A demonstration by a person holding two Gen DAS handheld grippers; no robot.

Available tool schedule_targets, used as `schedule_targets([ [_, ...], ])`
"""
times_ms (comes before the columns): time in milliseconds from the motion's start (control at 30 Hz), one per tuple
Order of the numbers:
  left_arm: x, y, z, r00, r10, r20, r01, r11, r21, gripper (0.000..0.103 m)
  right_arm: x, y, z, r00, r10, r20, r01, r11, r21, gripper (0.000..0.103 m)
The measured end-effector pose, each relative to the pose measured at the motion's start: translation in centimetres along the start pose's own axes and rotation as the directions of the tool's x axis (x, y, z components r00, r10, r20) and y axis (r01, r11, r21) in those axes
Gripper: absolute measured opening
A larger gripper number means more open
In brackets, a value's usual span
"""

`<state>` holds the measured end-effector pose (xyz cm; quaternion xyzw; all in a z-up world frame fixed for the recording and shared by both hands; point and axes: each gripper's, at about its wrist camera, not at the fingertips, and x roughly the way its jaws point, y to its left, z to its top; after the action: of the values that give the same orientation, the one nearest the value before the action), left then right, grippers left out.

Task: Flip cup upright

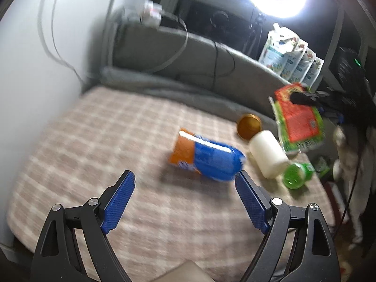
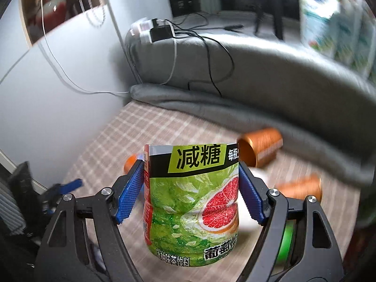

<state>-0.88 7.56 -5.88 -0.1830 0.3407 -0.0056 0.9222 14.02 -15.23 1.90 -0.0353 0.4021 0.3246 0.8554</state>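
Nearest our right wrist camera sits a green grapefruit-tea bottle (image 2: 192,202), clamped between the blue pads of our right gripper (image 2: 191,188), which presses on both sides of its label; the bottle is held clear of the checked blanket (image 2: 112,141). In the left wrist view the same bottle (image 1: 298,119) hangs tilted in the air at the right, with the dark tip of the right gripper (image 1: 305,97) across its upper part. Our left gripper (image 1: 185,197) is spread wide and holds nothing, its pads apart above the blanket (image 1: 94,141). Just past its right pad lies a blue and orange bag (image 1: 206,157) on its side. Beyond the bag, the copper cup (image 1: 249,127) lies tipped over near the far edge of the blanket, its open mouth turned toward the left camera; the right wrist view shows the cup (image 2: 260,149) on its side too, mouth to the left, close to the grey rolled blanket (image 2: 235,108). A white cylinder (image 1: 268,155) lies touching or just beside the cup, and a green-capped item (image 1: 296,175) lies at the cylinder's near end. Another orange-brown object (image 2: 303,186) shows blurred at the right of the right wrist view; we cannot tell what it is. Both views are smeared by motion blur.
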Motion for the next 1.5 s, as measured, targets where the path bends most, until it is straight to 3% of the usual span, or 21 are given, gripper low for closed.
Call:
schedule_targets([
  [233,1.3,-0.7,-1.0,0.994,-0.062,-0.088,0.059,0.998,-0.029,0.087,0.2,-1.6,-7.2,0.995,0.093,-0.039,-0.081,0.966,0.245,0.080],
  [400,1.7,-1.7,-1.3,0.987,-0.101,-0.125,0.099,0.995,-0.015,0.087,2.1,-3.9,-11.7,0.978,0.199,-0.067,-0.147,0.879,0.454,0.080],
  [633,2.3,-2.7,-1.5,0.967,-0.176,-0.186,0.172,0.984,-0.039,0.087,3.7,-5.3,-14.0,0.971,0.224,-0.079,-0.146,0.824,0.548,0.081],
  [800,2.7,-3.6,-1.7,0.958,-0.196,-0.209,0.191,0.981,-0.040,0.087,4.3,-5.5,-13.6,0.969,0.234,-0.083,-0.148,0.812,0.565,0.082],
  [1100,3.5,-5.5,-1.3,0.934,-0.249,-0.257,0.251,0.968,-0.022,0.087,3.6,-5.1,-12.9,0.972,0.224,-0.071,-0.158,0.847,0.508,0.092],
  [1300,5.0,-6.7,-0.9,0.890,-0.318,-0.328,0.314,0.947,-0.068,0.087,0.0,-5.5,-13.1,0.987,0.158,0.002,-0.140,0.867,0.477,0.092],
  [1500,6.9,-7.5,-0.3,0.838,-0.378,-0.393,0.353,0.925,-0.138,0.087,-3.7,-6.1,-15.3,0.996,0.067,0.053,-0.084,0.874,0.479,0.092],
])
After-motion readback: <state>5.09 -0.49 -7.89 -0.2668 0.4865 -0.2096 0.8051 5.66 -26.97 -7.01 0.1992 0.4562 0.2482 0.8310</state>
